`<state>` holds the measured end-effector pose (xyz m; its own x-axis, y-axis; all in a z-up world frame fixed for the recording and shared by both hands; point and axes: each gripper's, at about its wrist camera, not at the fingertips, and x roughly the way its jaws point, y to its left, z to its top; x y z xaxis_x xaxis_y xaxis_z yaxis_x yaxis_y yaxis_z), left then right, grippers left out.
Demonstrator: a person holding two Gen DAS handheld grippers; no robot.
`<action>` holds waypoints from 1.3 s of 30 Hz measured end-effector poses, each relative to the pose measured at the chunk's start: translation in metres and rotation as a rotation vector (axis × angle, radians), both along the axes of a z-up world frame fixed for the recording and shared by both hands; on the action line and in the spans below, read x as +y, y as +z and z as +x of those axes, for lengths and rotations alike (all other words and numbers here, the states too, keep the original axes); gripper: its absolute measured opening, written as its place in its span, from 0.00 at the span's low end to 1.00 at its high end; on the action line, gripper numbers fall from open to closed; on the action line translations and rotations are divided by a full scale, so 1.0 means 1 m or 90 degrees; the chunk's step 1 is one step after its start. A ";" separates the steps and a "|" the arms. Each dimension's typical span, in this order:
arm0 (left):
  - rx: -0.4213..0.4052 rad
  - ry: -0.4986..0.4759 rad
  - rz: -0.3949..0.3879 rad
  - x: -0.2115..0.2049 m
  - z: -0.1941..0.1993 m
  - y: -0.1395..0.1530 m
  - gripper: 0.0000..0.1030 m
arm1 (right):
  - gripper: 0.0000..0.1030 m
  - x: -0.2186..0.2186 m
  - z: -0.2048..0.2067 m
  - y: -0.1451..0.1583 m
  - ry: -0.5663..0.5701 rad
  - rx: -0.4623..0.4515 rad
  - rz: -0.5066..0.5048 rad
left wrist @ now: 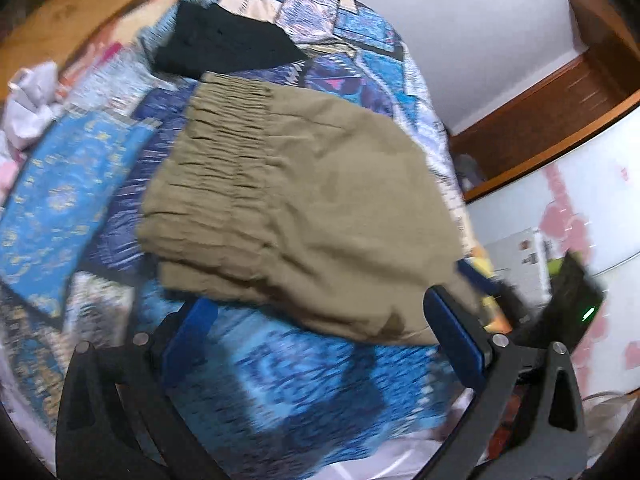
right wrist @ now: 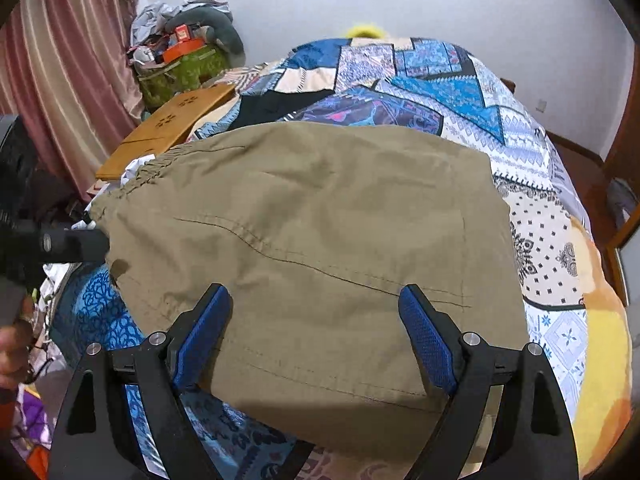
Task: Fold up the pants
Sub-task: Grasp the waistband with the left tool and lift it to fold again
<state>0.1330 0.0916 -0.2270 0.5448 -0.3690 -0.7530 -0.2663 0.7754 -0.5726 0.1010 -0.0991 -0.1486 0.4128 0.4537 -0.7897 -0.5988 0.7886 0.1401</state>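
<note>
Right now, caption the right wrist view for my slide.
Open right gripper poised over folded khaki pants on patchwork bedspread.

The left wrist view is smeared by motion blur, so the pattern of the bedspread point(left wrist: 280, 380) cannot be read at 6 o'clock. The near edge of the khaki pants point(left wrist: 304, 208) is covered at 4 o'clock by a blue finger pad point(left wrist: 456, 340). A dark device point(left wrist: 576, 304) at 3 o'clock is too blurred to be identified. In the right wrist view, the black garment point(right wrist: 276, 110) at 11 o'clock is mostly hidden behind the pants point(right wrist: 320, 232). A yellow object point(right wrist: 366, 30) at 12 o'clock is hidden behind the bed.
</note>
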 end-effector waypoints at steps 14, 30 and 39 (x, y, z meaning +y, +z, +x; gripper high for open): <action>-0.005 0.143 0.007 0.033 0.013 -0.007 0.43 | 0.83 -0.010 0.001 0.007 -0.002 0.047 0.049; -0.097 0.137 0.321 0.006 0.007 0.064 0.36 | 0.83 -0.074 0.010 0.013 -0.103 0.011 0.024; -0.217 0.033 0.421 -0.066 0.024 0.116 0.31 | 0.85 -0.092 0.014 -0.009 -0.126 0.076 0.082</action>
